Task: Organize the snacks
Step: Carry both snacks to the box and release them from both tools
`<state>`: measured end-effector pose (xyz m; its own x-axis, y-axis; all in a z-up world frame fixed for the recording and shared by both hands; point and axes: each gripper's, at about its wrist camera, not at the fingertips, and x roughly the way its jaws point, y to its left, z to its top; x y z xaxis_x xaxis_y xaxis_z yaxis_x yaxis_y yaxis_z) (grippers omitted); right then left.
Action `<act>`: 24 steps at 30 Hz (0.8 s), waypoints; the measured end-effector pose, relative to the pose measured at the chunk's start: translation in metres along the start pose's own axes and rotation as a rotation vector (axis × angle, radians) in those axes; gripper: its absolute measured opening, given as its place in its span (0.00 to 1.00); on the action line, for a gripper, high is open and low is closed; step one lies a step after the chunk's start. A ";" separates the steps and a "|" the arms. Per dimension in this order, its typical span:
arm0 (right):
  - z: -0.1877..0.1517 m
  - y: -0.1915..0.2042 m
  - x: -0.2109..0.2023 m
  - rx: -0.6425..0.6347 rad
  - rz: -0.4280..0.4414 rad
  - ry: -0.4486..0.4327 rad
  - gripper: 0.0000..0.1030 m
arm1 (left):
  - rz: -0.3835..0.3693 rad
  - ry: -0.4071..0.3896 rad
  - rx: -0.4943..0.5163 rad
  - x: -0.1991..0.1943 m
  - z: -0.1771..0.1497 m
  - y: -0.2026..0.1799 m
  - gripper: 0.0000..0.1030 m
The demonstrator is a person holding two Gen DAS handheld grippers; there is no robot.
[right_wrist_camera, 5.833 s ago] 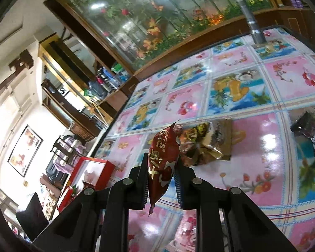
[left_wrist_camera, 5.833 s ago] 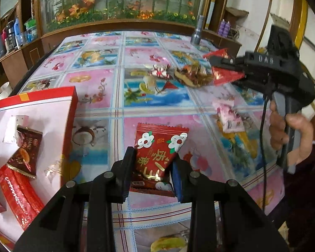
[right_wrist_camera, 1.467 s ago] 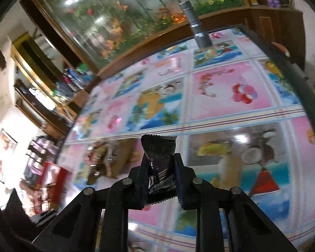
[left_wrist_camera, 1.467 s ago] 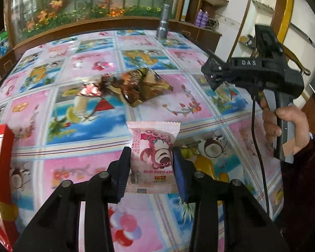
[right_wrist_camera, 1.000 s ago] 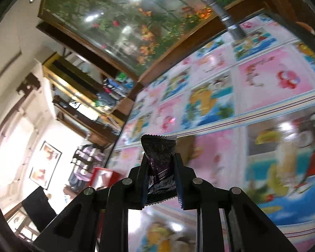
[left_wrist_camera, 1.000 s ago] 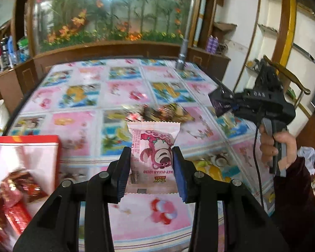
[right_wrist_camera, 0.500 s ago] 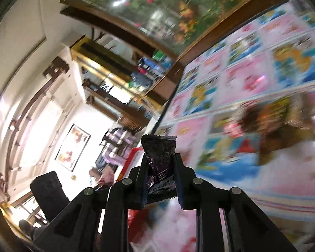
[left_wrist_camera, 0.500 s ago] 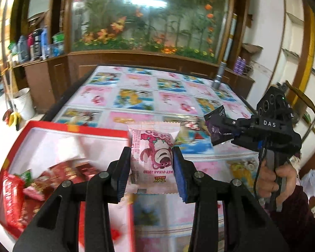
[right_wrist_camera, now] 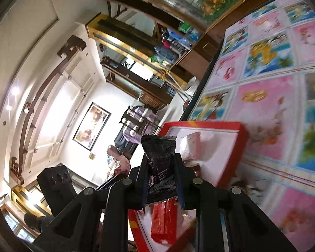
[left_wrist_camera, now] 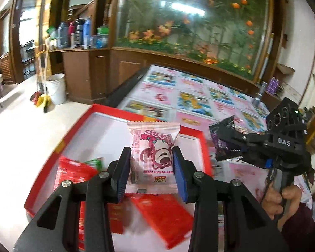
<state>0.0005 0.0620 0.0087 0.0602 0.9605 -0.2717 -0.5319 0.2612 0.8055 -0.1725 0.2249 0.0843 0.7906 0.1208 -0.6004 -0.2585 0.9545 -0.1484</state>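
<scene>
Left wrist view: left hand-held gripper [left_wrist_camera: 150,163] clamps a pink snack packet [left_wrist_camera: 154,157] above the red box [left_wrist_camera: 191,132], right hand-held gripper [left_wrist_camera: 226,145] pinching a dark packet [left_wrist_camera: 222,138]

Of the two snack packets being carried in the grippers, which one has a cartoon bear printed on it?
The pink packet in the left gripper has the bear; the dark packet in the right gripper shows only text.

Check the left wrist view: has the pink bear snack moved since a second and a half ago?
Yes. The pink bear snack, clamped in the left gripper, went from over the tablecloth leftward to above the red box.
</scene>
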 end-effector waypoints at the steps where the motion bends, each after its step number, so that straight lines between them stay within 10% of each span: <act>1: 0.000 0.000 0.003 -0.005 -0.002 0.007 0.21 | 0.011 0.001 -0.007 0.001 -0.001 0.006 0.36; 24: -0.023 0.018 0.061 -0.175 -0.195 0.101 0.24 | 0.183 0.016 0.031 0.025 -0.012 0.037 0.36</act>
<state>-0.0249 0.1228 -0.0060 0.0955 0.8769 -0.4712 -0.6565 0.4113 0.6323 -0.1690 0.2604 0.0539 0.7231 0.2887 -0.6275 -0.3794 0.9252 -0.0115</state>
